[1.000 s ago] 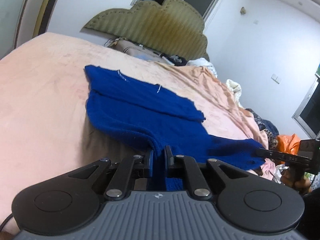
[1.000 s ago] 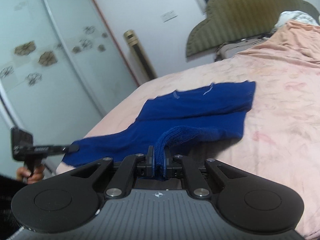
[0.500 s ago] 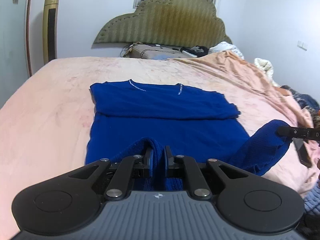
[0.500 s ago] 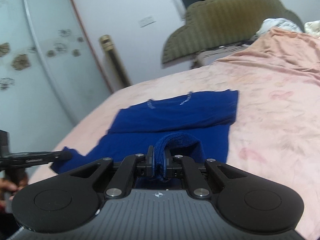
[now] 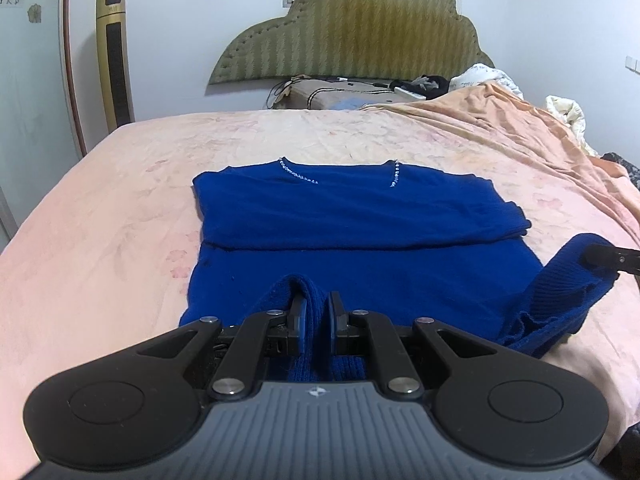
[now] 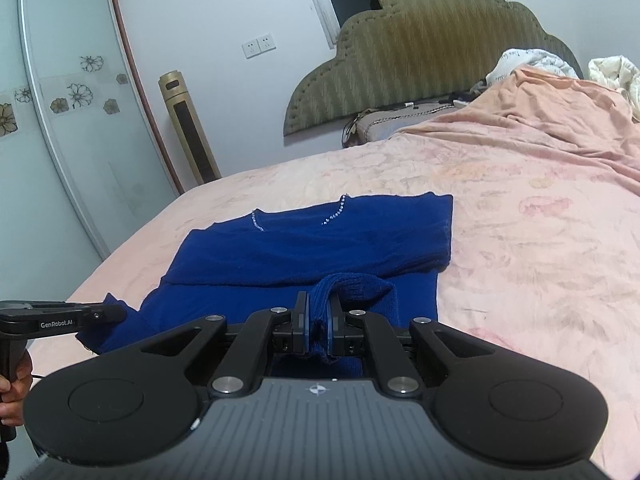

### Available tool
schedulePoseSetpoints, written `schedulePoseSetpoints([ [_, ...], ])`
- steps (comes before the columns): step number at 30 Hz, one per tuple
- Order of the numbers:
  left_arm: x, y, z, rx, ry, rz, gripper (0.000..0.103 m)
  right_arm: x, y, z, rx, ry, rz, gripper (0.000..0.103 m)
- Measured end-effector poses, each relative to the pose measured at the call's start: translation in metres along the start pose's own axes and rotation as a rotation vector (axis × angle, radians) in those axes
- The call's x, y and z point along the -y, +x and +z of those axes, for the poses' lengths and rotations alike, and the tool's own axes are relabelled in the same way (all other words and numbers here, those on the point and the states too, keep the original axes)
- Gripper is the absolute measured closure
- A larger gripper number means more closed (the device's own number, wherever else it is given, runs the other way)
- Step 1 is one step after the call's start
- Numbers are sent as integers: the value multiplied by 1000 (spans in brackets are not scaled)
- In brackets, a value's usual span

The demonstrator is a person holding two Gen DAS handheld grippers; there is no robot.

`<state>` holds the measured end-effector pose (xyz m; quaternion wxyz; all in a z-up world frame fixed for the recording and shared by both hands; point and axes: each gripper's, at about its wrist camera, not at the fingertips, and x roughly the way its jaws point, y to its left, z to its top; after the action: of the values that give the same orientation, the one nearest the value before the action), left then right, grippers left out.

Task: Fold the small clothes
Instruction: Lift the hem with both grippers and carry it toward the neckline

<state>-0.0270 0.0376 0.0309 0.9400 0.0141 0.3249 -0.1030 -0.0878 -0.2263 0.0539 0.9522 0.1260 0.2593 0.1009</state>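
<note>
Two hand-held grippers, left hand-held gripper (image 5: 315,312) and right hand-held gripper (image 6: 318,316), pinching blue sweater (image 5: 360,236) hem

dim, cool indoor light w/ soft shadows, strong fisheye bending and dark corners at edges, slight softness throughout.

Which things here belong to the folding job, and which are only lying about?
Belong to the job:
blue sweater
left claw, shut on its hem
right claw, shut on its hem
pink bedsheet under it

Lying about:
white bedding
gold tower fan
headboard
</note>
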Motion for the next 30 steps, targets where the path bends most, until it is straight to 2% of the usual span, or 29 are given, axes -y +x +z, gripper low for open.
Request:
schedulePoseSetpoints([
  [18,3,12,2,-14,8,35,93,1,7,0,-2,6,-12,92],
  [23,-2,13,11,33,-43,52,93,-1,9,4,4,-7,-12,92],
  [30,-6,15,27,105,-99,80,93,3,16,21,59,16,-16,92],
])
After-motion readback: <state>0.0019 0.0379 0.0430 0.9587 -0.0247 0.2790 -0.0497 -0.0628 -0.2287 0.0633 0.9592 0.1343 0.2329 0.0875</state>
